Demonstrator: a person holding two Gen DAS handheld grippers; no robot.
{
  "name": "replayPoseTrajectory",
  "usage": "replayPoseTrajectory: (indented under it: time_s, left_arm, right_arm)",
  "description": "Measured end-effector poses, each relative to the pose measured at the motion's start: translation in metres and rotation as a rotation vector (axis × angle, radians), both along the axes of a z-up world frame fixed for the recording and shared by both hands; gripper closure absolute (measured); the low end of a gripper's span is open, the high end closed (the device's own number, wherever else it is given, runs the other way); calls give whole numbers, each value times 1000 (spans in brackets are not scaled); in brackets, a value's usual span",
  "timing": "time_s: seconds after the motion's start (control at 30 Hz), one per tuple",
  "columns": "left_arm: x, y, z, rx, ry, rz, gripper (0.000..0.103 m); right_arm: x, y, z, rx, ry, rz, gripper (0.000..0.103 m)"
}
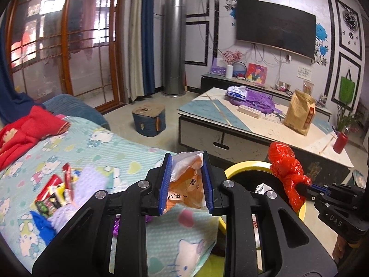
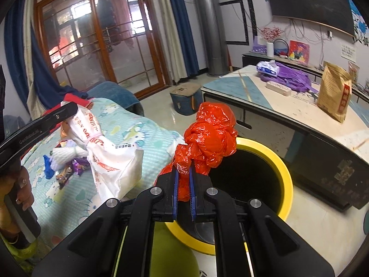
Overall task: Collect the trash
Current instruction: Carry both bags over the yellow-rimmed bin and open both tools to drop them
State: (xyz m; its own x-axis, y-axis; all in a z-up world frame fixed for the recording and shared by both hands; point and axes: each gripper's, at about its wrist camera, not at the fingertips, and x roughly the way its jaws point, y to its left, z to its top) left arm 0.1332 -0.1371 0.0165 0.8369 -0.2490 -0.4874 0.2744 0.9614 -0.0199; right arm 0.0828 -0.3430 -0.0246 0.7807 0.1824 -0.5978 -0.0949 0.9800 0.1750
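My left gripper (image 1: 186, 161) is shut on a white and orange plastic bag (image 1: 188, 184) and holds it above the bed's edge; the bag also shows in the right wrist view (image 2: 108, 152). My right gripper (image 2: 183, 173) is shut on a crumpled red plastic bag (image 2: 209, 136) over the near rim of a yellow-rimmed trash bin (image 2: 283, 173). In the left wrist view the red bag (image 1: 286, 173) hangs over the bin (image 1: 244, 165). Candy wrappers (image 1: 57, 191) and white foam netting (image 2: 64, 154) lie on the bed.
A Hello Kitty sheet (image 1: 96, 157) covers the bed on the left. A low coffee table (image 2: 288, 106) with a brown paper bag (image 2: 334, 92) and purple cloth stands behind the bin. A blue stool (image 1: 148, 121) sits on the floor.
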Motion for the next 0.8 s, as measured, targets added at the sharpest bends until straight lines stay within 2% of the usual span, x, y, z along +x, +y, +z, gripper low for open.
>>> replayPoseTrajectory:
  time_s: [0.2,0.43,0.8]
  left_arm:
    - [15,-28,-11,33,12,-29,84]
    - [33,-61,-40,100,49,-57,83]
    - [51,-78,-66,99,117,-93,80]
  right_arm:
    - [4,-16,-12,9,41,-36,95]
    - [11,-29,-26,18,90,-69,95]
    - [20,-38,-41,44,153,-95,94]
